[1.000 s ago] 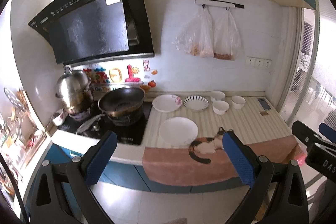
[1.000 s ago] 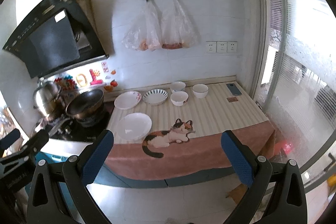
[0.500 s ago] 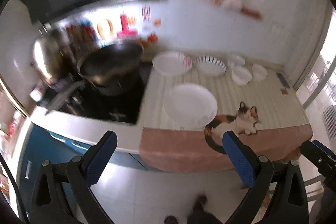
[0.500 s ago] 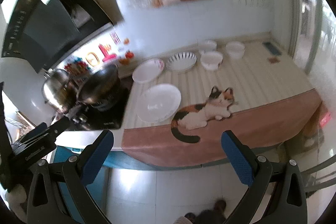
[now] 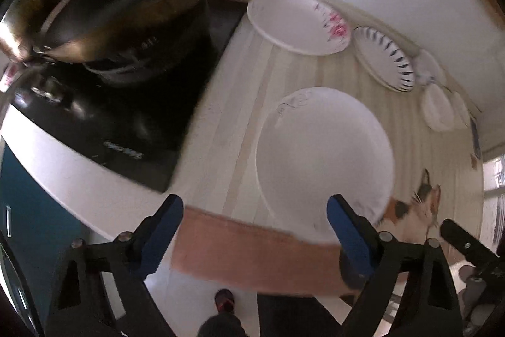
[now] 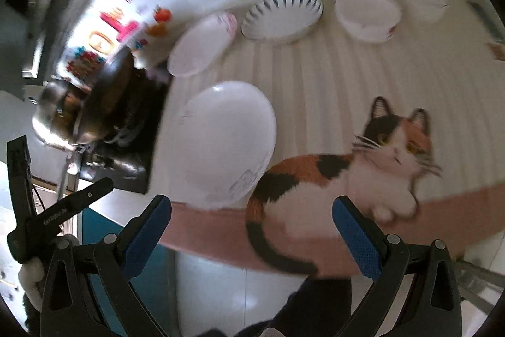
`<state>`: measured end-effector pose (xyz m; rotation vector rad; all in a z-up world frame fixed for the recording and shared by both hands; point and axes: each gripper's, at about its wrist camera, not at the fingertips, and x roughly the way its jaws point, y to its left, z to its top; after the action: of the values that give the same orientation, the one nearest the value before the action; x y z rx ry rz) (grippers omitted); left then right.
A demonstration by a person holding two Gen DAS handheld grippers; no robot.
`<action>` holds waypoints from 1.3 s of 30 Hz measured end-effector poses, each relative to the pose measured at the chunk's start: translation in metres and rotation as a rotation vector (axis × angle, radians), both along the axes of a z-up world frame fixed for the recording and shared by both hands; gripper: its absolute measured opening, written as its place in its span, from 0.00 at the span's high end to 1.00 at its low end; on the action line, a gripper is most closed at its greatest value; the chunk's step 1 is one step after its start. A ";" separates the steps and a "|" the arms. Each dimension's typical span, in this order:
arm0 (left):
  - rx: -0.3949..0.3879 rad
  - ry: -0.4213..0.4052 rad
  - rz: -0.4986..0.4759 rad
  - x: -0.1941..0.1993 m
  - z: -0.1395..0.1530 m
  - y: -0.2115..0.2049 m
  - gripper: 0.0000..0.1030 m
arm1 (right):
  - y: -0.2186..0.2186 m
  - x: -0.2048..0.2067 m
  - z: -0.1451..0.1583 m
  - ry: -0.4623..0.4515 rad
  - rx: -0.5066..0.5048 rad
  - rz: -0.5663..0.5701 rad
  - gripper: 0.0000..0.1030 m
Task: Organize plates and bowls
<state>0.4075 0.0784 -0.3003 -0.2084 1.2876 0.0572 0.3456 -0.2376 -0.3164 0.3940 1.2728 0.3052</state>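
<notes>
Two pairs of tongs hang over a kitchen worktop [image 6: 363, 78] where the crockery waits unsorted. Nearest the front edge lies a large white plate [image 5: 322, 160], flat on the striped cloth [image 5: 407, 116], its near rim close to the pink border and beside a printed calico cat [image 6: 363, 166]. Behind it, along the wall, a pink-flowered plate [image 5: 296, 21] and a blue-striped plate [image 5: 385, 59] sit side by side, with three white bowls [image 6: 367, 15] grouped further right. A dark wok [image 5: 126, 8] stands on the stove to the left, well apart from the dishes.

The left tongs [image 5: 255, 234] point steeply down at the front of the worktop, their blue pads spread wide but drawing inward, with nothing between them. In the left wrist view the large plate lies ahead and a little to the right, its near rim just past the right pad, so this hand looks the better placed to take it. The right tongs [image 6: 252, 234] are released and empty, their pads wide apart; from them the same plate lies ahead and to the left, while the cat print fills the space straight ahead. Being round, the plate offers no long axis, so the approach appears to turn only on reaching its near rim from the front. Both views are blurred, and whether the bowls touch one another cannot be told. A person's dark clothing and shoes show at the bottom of both frames.
</notes>
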 end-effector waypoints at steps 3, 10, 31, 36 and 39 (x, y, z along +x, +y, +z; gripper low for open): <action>-0.014 0.056 0.019 0.023 -0.026 -0.001 0.17 | 0.005 0.044 -0.038 0.075 0.022 0.053 0.03; -0.044 0.176 0.016 0.064 -0.069 -0.008 0.45 | 0.025 0.112 -0.098 0.174 0.075 0.159 0.39; 0.032 0.164 -0.075 0.061 -0.054 -0.036 0.69 | 0.032 0.121 -0.105 0.142 0.073 0.201 0.88; 0.030 0.150 -0.114 0.056 -0.048 -0.062 0.69 | 0.017 0.119 -0.088 0.110 0.047 0.196 0.88; 0.004 0.142 -0.137 0.055 -0.041 -0.076 0.69 | 0.002 0.115 -0.078 0.095 0.036 0.184 0.88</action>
<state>0.4621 0.0023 -0.3412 -0.1140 1.4399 -0.0434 0.4603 -0.2358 -0.3946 0.3251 1.4015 0.4700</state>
